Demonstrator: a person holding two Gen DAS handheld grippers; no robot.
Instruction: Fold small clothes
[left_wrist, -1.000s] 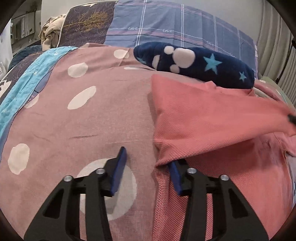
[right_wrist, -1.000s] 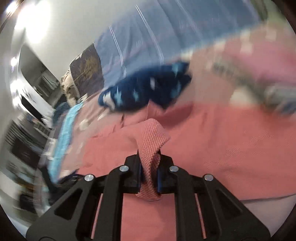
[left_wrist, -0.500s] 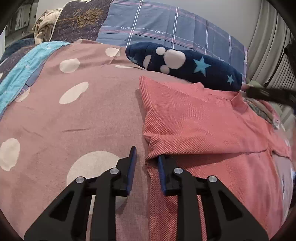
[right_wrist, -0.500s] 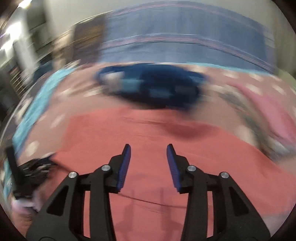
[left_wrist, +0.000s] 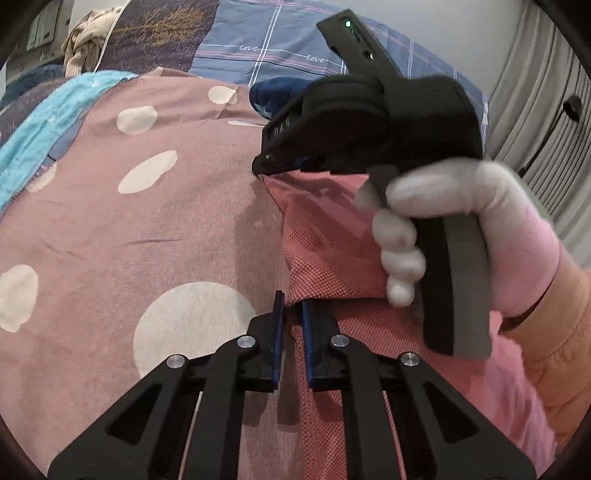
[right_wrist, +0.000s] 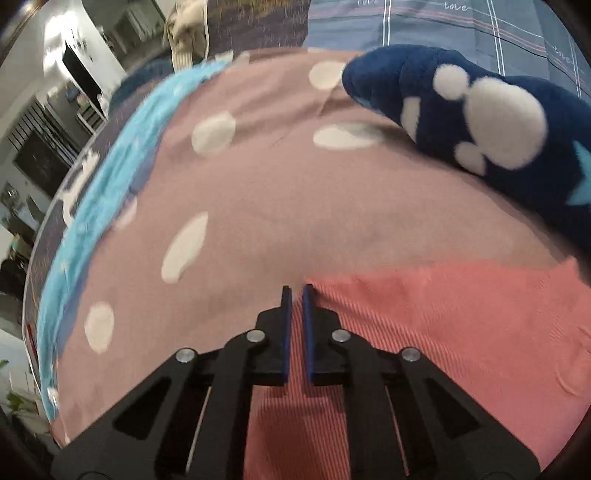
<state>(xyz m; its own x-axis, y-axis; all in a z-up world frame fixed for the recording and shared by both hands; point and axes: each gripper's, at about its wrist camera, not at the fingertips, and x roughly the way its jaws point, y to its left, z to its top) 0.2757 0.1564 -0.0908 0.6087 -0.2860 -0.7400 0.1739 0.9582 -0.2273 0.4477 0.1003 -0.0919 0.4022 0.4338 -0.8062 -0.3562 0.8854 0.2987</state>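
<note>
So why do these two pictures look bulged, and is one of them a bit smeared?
Both are fisheye views, so the pink spotted bedspread bows and the corners go black. Left wrist view: crisp, with the right gripper casting a dark shadow on the salmon knitted shirt. Right wrist view: softly blurred, most on the turquoise blanket and navy plush cushion.
</note>
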